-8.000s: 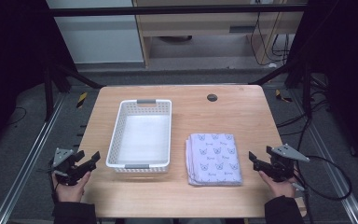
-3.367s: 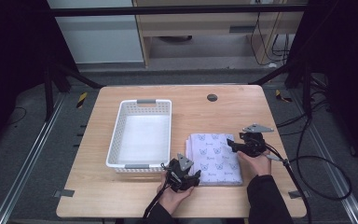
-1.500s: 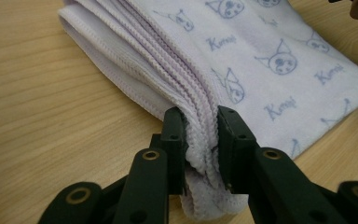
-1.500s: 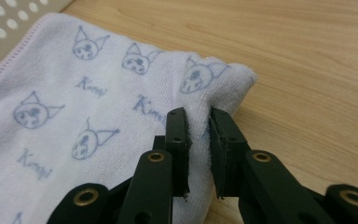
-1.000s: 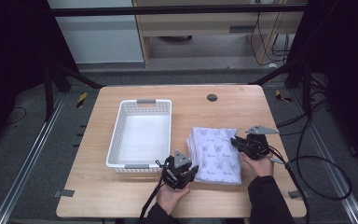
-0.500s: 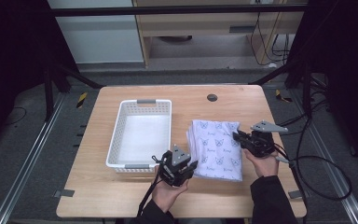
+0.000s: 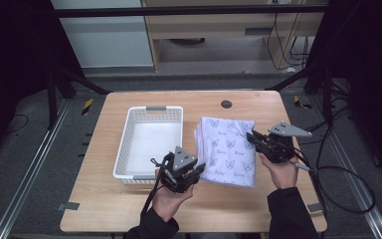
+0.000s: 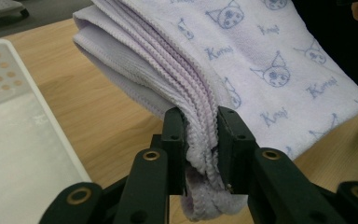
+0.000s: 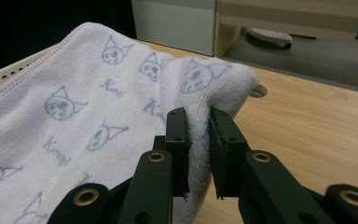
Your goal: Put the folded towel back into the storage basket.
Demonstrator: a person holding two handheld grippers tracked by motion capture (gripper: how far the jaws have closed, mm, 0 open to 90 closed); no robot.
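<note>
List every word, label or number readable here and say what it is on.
"Kuromi", or close to it: repeated pale blue script between cat-face prints on the towel; the last letters are too blurred to be sure.
Nothing readable on the basket, table or either claw.

1 towel (image 7: 228,149), 1 basket (image 7: 149,142), 2 tongs.

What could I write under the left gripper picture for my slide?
Left gripper pinching the folded kitty towel by its edge, above the wooden table.
</note>
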